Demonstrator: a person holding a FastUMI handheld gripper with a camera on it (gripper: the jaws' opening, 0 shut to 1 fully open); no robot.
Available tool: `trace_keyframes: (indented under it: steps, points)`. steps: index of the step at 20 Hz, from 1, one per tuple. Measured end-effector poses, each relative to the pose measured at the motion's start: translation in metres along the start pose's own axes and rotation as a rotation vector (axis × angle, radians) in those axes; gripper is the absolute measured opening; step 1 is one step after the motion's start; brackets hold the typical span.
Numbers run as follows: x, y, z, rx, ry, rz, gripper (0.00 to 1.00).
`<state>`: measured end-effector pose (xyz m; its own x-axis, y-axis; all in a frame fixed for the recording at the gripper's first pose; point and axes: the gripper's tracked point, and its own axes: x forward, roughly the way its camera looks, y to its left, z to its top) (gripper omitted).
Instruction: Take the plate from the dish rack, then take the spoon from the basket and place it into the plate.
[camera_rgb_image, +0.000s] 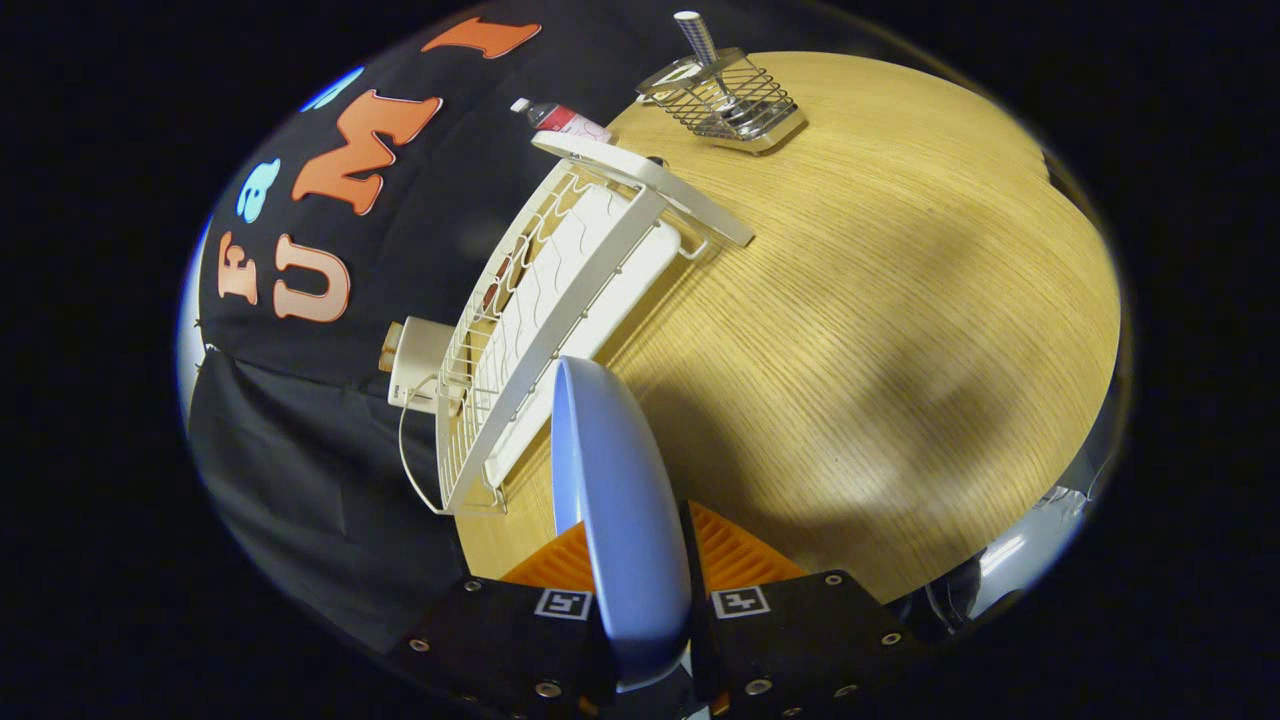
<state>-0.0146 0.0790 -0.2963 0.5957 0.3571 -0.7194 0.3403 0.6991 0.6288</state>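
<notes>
No brand or label text can be read: the bottle (558, 118) lying at the far end of the dish rack (560, 300) carries a red label too small to make out, and the white box (415, 362) at the left of the rack shows no legible print.

The gripper (640, 570) is closed on the plate (615, 500), both fingers pressing its faces. The plate stands on edge between the fingers, its rim reaching ahead of them, just right of the rack's near end and off the rack.

The plate is pale blue, smooth and glossy.

The spoon (700, 50), with a patterned handle, stands upright in the wire basket (725, 100) at the far side of the wooden table (900, 350).
</notes>
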Motion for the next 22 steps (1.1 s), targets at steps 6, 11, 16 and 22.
trace_keyframes:
  steps: [6,11,16,22]
  points:
    - [-0.016,-0.011,0.017,-0.069,-0.007,-0.027,0.69]
    - [-0.040,-0.024,0.060,-0.147,-0.076,-0.058,0.96]
    - [-0.071,-0.029,0.118,-0.195,-0.183,-0.050,0.98]
    - [-0.098,-0.026,0.201,-0.407,-0.389,-0.078,0.98]
